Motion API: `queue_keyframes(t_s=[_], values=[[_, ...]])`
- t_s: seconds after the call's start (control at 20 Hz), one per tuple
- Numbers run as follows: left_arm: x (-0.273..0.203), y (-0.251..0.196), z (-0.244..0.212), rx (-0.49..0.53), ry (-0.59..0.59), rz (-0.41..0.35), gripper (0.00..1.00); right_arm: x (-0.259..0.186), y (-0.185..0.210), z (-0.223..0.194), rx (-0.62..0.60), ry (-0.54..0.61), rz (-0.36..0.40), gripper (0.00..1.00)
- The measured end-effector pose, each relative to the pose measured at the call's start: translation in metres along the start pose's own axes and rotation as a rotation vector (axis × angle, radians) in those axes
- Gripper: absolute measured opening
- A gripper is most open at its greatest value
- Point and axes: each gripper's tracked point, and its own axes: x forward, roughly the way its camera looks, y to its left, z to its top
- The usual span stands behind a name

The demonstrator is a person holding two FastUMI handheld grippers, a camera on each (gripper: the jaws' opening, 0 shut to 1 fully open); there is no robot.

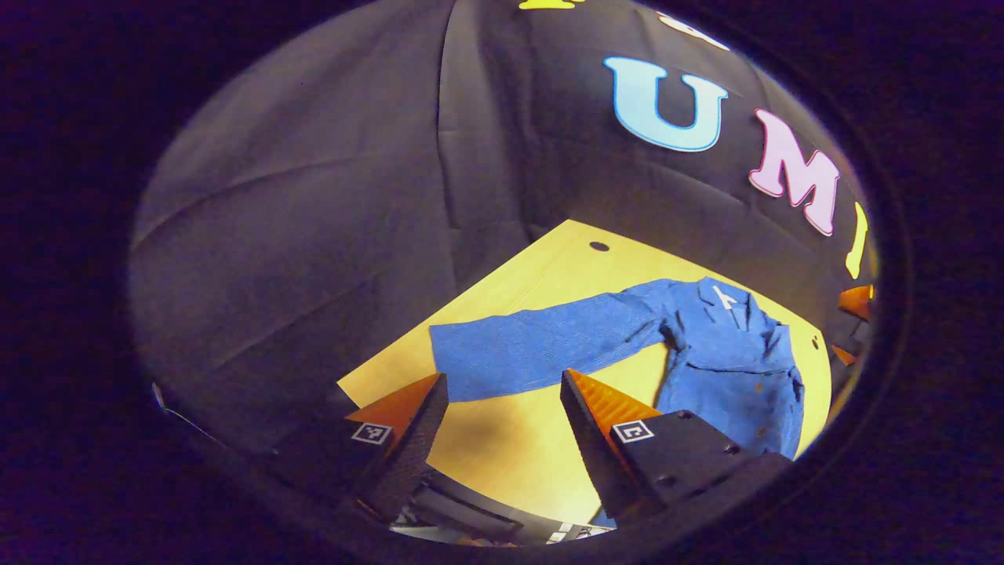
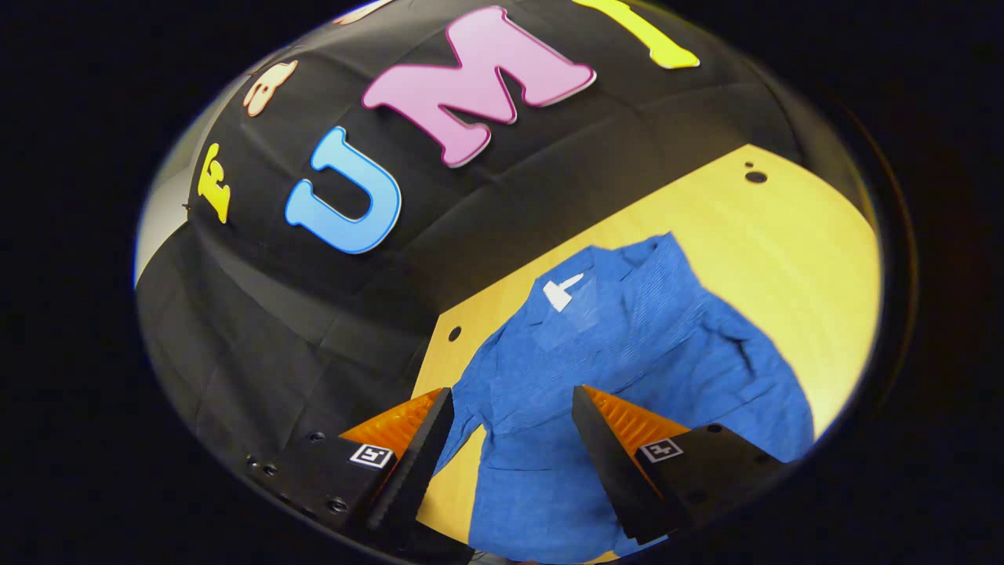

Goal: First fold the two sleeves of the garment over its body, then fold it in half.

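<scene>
One blue garment (image 1: 722,353), sleeve outstretched

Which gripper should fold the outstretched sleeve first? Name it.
Left. The left gripper hangs open just before the spread sleeve of the blue denim jacket; the right gripper faces the jacket's body.

Warm light, heavy fisheye distortion

Blue woven cloth, matt, with a fine ribbed denim-like texture on the garment (image 1: 729,353) (image 2: 627,353); small white sewn label at the collar. Smooth pale wood-look table (image 1: 510,455) (image 2: 784,235) beneath, slight sheen, with round drilled holes. Matt black cloth wall (image 1: 314,196) (image 2: 314,329) behind, creased and wrinkled.
</scene>
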Motion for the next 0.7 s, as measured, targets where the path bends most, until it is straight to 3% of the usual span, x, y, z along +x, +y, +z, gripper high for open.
queue_keyframes(t_s=[0.25,0.6,0.7], values=[[0.057,0.032,-0.001,0.004,0.138,0.076,0.84,-0.089,-0.014,0.047,0.007,-0.175,-0.048,0.96],[0.100,0.038,-0.021,-0.043,0.335,0.061,0.84,-0.181,-0.045,0.030,-0.075,-0.242,-0.173,0.97],[0.107,0.039,-0.020,-0.040,0.329,0.064,0.86,-0.193,-0.053,0.024,-0.086,-0.245,-0.207,0.97]])
